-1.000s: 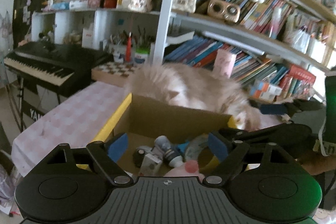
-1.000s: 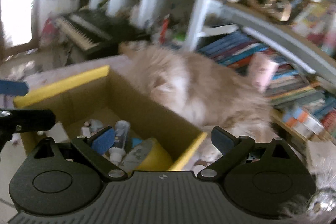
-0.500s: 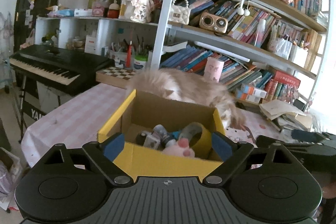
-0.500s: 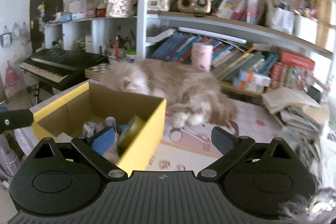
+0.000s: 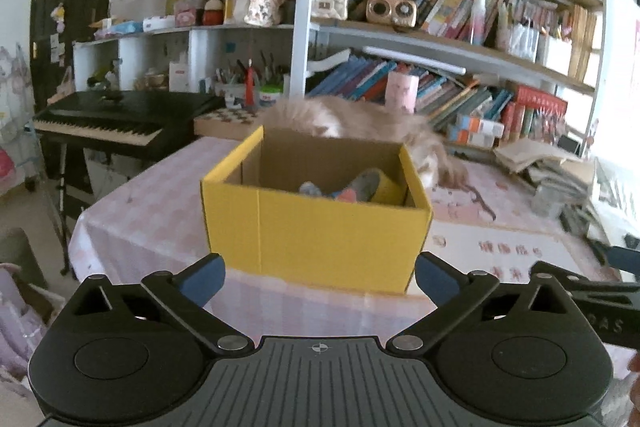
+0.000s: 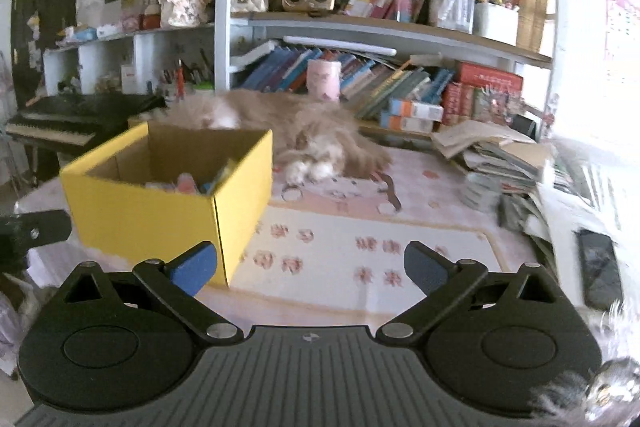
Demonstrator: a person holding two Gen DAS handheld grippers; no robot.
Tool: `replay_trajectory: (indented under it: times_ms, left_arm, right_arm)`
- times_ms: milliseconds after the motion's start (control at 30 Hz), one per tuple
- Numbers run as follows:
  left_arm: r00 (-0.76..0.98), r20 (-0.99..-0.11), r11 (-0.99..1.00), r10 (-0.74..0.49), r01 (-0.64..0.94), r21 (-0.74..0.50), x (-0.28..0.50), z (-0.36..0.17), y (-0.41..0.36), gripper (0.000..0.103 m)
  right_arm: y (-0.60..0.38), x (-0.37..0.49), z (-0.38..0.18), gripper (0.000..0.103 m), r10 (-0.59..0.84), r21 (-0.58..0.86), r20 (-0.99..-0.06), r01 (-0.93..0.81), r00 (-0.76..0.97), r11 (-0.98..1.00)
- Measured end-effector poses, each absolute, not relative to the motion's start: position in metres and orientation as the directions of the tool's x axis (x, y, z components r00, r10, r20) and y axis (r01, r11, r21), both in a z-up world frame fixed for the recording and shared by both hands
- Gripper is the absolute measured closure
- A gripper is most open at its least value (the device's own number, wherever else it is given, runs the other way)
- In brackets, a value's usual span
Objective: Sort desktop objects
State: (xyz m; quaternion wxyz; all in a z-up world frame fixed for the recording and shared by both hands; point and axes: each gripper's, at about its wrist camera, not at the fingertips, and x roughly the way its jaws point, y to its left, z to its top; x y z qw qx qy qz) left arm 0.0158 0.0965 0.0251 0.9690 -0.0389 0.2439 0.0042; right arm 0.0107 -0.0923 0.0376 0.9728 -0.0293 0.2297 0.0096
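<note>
Work surface: table with pink checked cloth (image 5: 152, 211) and a printed mat (image 6: 360, 251). The yellow box (image 5: 320, 231) stands on it, holding small items — details blurred. A long-haired cat (image 6: 304, 131) lies just beyond the box. Bookshelves (image 6: 400, 27) fill the far wall; a keyboard (image 5: 104, 131) stands far left. Left gripper (image 5: 318, 277) and right gripper (image 6: 310, 267) — both spread wide, holding nothing.

Bright daylight pours in at 3 o'clock and washes out that edge (very white). Edges bend round. The yellow box (image 6: 160, 211) looks blurry.
</note>
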Motion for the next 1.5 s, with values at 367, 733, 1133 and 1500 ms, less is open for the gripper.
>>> replay_trajectory:
  times_ms: [367,733,1133,1500]
  left_arm:
    - [0.833,-0.553,0.999,-0.005,-0.017,-0.035,-0.003,0.005,0.075,0.0]
    - [0.817,-0.575,0.999,-0.038,0.011,-0.049,-0.008,-0.001,0.059,0.0]
    - [0.793,-0.608,0.999,-0.033,0.026,-0.02,-0.007,-0.004,0.053,0.0]
    - [0.792,-0.61,0.999,-0.029,0.034,-0.002,-0.009,-0.004,0.049,0.0]
  right_arm:
    - [-0.111,-0.027,0.017,0.002,-0.041,-0.015,-0.528,0.039,0.848,0.999]
    - [-0.126,-0.04,0.014,0.002,-0.059,0.001,-0.552,0.071,0.832,0.997]
    - [-0.133,-0.045,0.014,0.002,-0.072,0.012,-0.562,0.095,0.824,0.995]
    - [-0.136,-0.049,0.012,0.002,-0.074,0.022,-0.566,0.105,0.821,0.994]
